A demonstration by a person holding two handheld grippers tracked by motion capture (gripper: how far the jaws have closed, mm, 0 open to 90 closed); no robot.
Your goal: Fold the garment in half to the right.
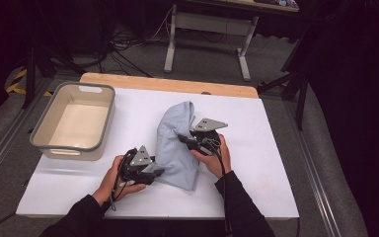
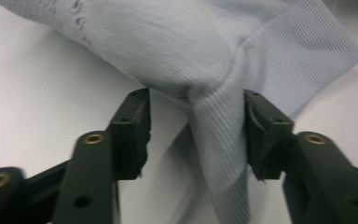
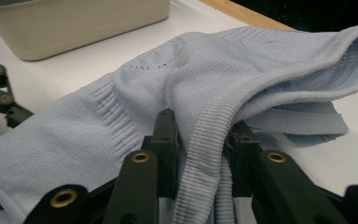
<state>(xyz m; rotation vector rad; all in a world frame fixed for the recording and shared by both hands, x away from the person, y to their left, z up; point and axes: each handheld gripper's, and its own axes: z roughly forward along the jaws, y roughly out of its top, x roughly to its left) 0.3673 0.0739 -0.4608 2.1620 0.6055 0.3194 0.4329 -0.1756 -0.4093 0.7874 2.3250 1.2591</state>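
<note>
Right now the left gripper (image 2: 196, 135) stands with its jaws parted; a ribbed corner of the pale blue garment (image 2: 223, 154) hangs between them, close against the right-hand pad and clear of the left-hand one, so the pads do not press on it. Seen from the high view, this left gripper (image 1: 155, 171) sits at 7 o'clock of the garment (image 1: 177, 143), at its lower left edge, held in the person's left hand (image 1: 113, 180).

The right gripper (image 3: 200, 154) has its jaws closed on a thick ribbed band of the garment (image 3: 205, 135), with the cloth bunched up between the pads. From above, the right gripper (image 1: 187, 140) is at 3 o'clock of the garment, over its right edge, in the right hand (image 1: 212, 158).

The garment lies crumpled near the middle of the white counter (image 1: 271, 163), its narrow end pointing to 12 o'clock. A row of small knitted holes runs across the cloth; no label, brand or writing can be read on it.

At 9 o'clock of the garment, well apart, a beige tub (image 1: 39, 126) with a grey rim stands near the counter's left edge; its side (image 3: 74, 23) appears at 11 o'clock in the right gripper view. A wooden strip (image 1: 168, 83) borders the counter at 12 o'clock
</note>
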